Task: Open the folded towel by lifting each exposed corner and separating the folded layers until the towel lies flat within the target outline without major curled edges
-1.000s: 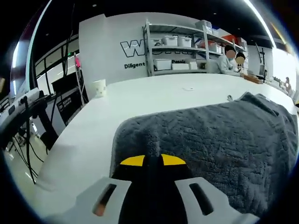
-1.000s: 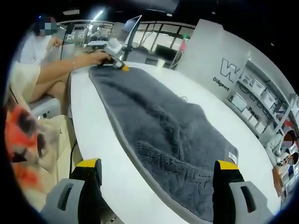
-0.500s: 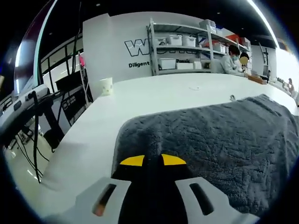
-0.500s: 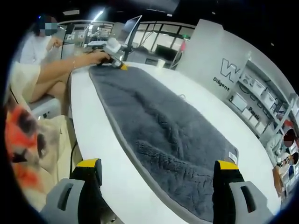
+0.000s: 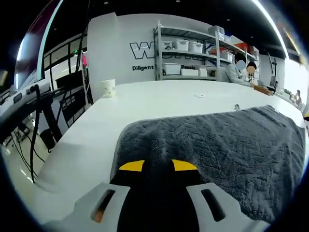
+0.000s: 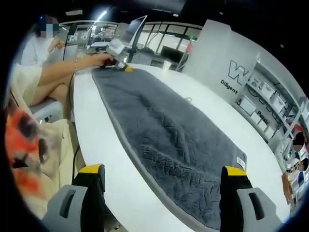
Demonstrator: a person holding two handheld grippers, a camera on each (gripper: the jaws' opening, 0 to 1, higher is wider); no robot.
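A dark grey fluffy towel [image 6: 164, 125] lies stretched out long on the white table [image 6: 96, 145], nearly flat, with a small white label [image 6: 240, 162] at its near right corner. My right gripper [image 6: 162, 170] hovers open over the towel's near end, its yellow-tipped jaws wide apart with nothing between them. At the far end a person's hand holds my left gripper [image 6: 121, 65] at the towel's far corner. In the left gripper view the left gripper [image 5: 158, 166] has its jaws close together on the edge of the towel [image 5: 217, 150].
A paper cup [image 5: 109, 88] stands on the table near its far left edge. Shelves with white boxes [image 5: 193, 53] and seated people are beyond the table. A person sits by the table's far end [image 6: 43, 63]. Dark stands and cables [image 5: 34, 121] are left of the table.
The towel's middle wrinkles and its raised far fold have flattened as it was drawn taut. The left gripper's jaws stand slightly further apart. The right gripper has stayed put.
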